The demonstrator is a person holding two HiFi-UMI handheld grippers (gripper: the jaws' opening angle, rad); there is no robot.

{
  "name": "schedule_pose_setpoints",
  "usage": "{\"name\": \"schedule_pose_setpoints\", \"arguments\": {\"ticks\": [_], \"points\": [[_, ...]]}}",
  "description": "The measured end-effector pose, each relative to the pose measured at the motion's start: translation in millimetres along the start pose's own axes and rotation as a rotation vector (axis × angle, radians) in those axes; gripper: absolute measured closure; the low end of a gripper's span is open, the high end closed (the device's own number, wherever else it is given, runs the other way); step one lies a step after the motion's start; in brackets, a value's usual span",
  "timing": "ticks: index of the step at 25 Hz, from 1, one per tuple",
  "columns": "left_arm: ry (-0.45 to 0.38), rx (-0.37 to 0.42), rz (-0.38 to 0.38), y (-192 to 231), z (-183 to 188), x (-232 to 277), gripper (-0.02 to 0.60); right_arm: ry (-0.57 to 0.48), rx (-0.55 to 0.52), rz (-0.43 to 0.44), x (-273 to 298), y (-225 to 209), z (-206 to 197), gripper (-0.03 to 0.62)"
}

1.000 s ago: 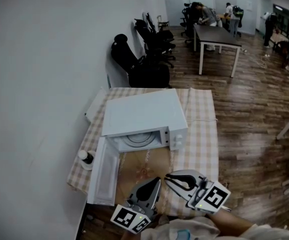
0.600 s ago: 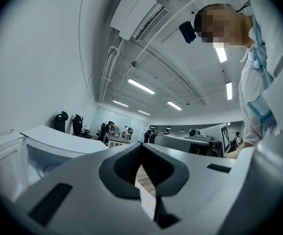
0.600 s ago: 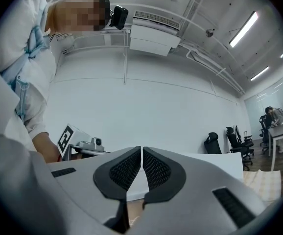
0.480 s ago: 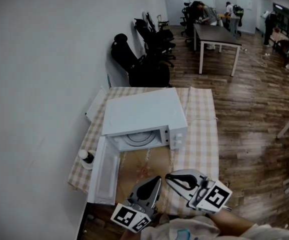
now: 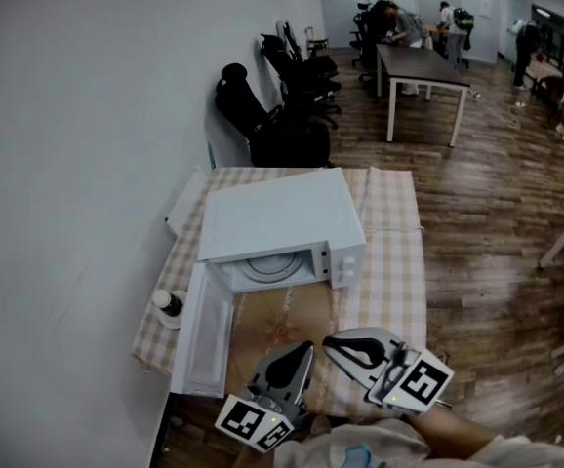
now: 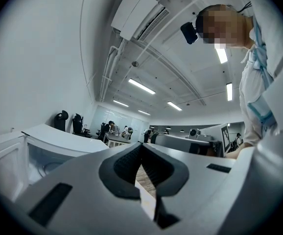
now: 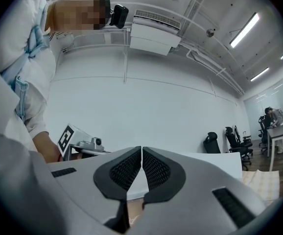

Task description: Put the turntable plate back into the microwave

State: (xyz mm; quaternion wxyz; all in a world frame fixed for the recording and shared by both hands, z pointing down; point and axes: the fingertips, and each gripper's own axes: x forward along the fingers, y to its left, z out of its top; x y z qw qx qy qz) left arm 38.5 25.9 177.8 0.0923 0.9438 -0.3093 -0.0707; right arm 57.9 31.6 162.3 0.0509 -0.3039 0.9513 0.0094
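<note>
Microwave sits mid-table, its door swung open toward the near-left corner. Turntable plate is inside the cavity. Bottle is at the table's left edge, just beside the door. Left tongs and right tongs are side by side over the near edge, in front of the microwave, apart from it. Chairs stand behind the table, with a second table further back-right.
</note>
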Motion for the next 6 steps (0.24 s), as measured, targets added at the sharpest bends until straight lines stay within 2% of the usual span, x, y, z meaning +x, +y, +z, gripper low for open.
{"name": "schedule_pose_setpoints", "arguments": {"ticks": [6], "points": [[-0.004,-0.006,0.004,0.8,-4.7,-0.3,0.581,0.000,0.001,-0.006,0.9,0.3,-4.7,0.557]]}}
